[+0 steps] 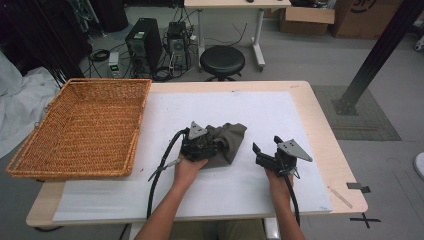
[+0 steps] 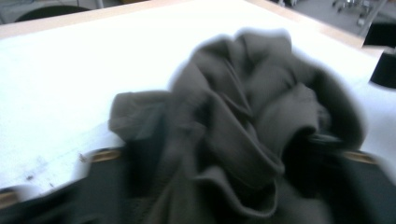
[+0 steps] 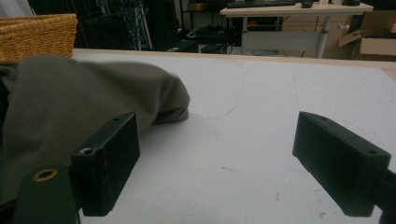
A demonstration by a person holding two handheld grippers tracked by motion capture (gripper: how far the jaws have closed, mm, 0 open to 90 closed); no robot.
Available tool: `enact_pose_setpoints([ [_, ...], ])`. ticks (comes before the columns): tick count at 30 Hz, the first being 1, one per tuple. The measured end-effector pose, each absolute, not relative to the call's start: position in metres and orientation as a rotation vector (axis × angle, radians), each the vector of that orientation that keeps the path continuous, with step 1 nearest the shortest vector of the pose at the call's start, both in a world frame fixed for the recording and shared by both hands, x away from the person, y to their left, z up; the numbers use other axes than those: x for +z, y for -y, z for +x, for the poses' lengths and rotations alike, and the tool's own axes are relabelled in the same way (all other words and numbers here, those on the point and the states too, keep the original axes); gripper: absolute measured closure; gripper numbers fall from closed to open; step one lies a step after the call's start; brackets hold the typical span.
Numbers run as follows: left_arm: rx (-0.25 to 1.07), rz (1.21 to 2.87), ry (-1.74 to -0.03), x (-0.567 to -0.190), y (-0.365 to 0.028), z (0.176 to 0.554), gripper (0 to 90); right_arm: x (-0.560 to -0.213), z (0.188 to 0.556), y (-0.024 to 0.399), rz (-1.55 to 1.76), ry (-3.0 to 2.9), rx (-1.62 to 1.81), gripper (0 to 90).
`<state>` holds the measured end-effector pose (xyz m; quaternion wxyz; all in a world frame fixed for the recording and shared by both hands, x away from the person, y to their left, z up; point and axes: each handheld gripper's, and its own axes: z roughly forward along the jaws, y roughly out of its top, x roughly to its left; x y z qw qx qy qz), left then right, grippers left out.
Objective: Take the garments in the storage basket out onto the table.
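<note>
Crumpled olive-brown cloth (image 1: 227,142) lay on the white sheet (image 1: 280,115) covering the surface (image 1: 320,125), about mid-width and toward the person's side. It sat bunched in loose folds, not spread flat.

Left hand-held gripper (image 1: 200,145) was at the cloth's near-left edge, touching it, with the left hand (image 1: 187,167) behind it. In the left gripper view the cloth (image 2: 243,121) was heaped right over the two black jaws, folds draped across and between them. The jaws stood wide apart; no pinch on the fabric could be made out, though the picture was blurred and the jaw tips were buried under cloth. Cloth rested on the sheet, not lifted.

Right hand-held gripper (image 1: 267,155) was held just right of the cloth, apart from it, in the right hand (image 1: 277,180). In the right gripper view its jaws were spread wide with bare white sheet (image 3: 243,140) between them and nothing held; the cloth (image 3: 93,98) lay off to the left of the left jaw, close beside it.

Wicker basket (image 1: 82,125) stood at the left end of the surface, overhanging the edge, well apart from the cloth. Its rim (image 3: 39,30) also appeared far off in the right gripper view.

Black stool (image 1: 222,61) stood on the floor beyond the far edge.
</note>
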<state>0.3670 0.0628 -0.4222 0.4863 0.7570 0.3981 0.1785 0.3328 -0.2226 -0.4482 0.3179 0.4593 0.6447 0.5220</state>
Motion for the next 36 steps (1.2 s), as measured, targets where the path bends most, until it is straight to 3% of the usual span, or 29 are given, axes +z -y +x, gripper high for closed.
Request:
enact_pose_setpoints([
  [2,0.426,1.831,-0.957,-0.417,-0.065,0.362,16.0,-0.448,0.333,0.222,1.208,-1.698,1.371,14.8],
  [7,0.415,1.739,-0.92,-0.398,-0.085,0.347,16.4,-0.448,0.333,0.223,1.209,-1.697,1.375,14.8],
  [11,0.491,1.676,-0.944,-0.382,-0.11,0.335,16.0,-0.448,0.333,0.223,1.214,-1.699,1.374,14.8],
  [25,0.606,1.603,-1.106,-0.383,-0.17,0.33,16.0,-0.448,0.333,0.225,1.211,-1.696,1.401,14.8],
  [36,0.626,1.619,-1.109,-0.383,-0.168,0.329,16.1,-0.447,0.329,0.23,1.223,-1.692,1.43,14.9],
])
